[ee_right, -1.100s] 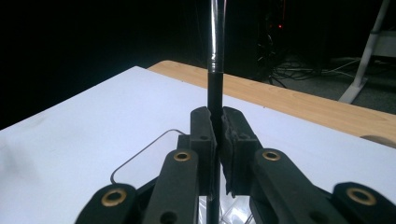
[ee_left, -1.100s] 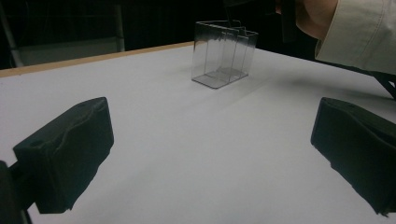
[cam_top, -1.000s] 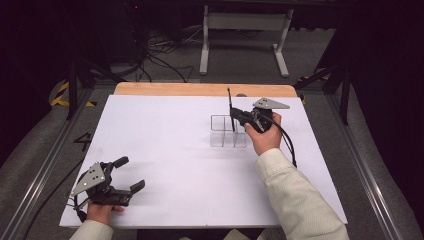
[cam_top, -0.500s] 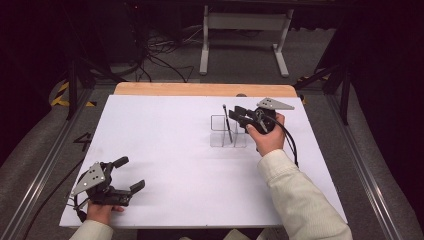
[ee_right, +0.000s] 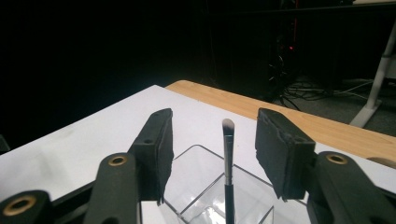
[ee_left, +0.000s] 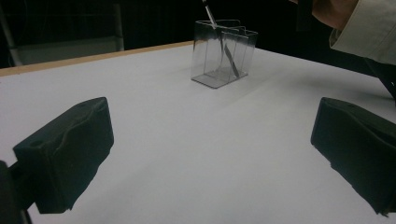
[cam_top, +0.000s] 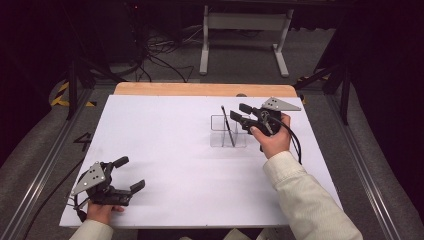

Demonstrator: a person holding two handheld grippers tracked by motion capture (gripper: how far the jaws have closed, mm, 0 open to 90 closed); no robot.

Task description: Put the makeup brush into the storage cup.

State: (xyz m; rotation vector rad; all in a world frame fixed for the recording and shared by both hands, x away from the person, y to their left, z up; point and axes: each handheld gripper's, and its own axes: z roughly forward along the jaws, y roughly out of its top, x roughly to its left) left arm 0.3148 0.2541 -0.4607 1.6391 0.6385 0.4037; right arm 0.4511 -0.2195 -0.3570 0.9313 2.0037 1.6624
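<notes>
A clear plastic organiser (cam_top: 228, 131) with compartments stands on the white table right of centre. A thin black brush (cam_top: 227, 125) leans inside it, bristle tip up; the brush (ee_right: 228, 154) stands free between the jaws in the right gripper view. My right gripper (cam_top: 239, 113) hovers open just right of the organiser, its jaws either side of the brush without touching it. My left gripper (cam_top: 129, 173) rests open near the front left corner, holding nothing. From the left gripper view the organiser (ee_left: 223, 52) and brush (ee_left: 219, 32) stand far ahead.
The white table top (cam_top: 170, 145) has a wooden strip (cam_top: 200, 89) along its far edge. Beyond it are a white stand's legs (cam_top: 245, 30) and cables on the floor. Metal rails run along both sides of the table.
The right gripper lowered the brush into the organiser and opened, letting it go. The brush now leans in the compartment. The left gripper has not moved.
</notes>
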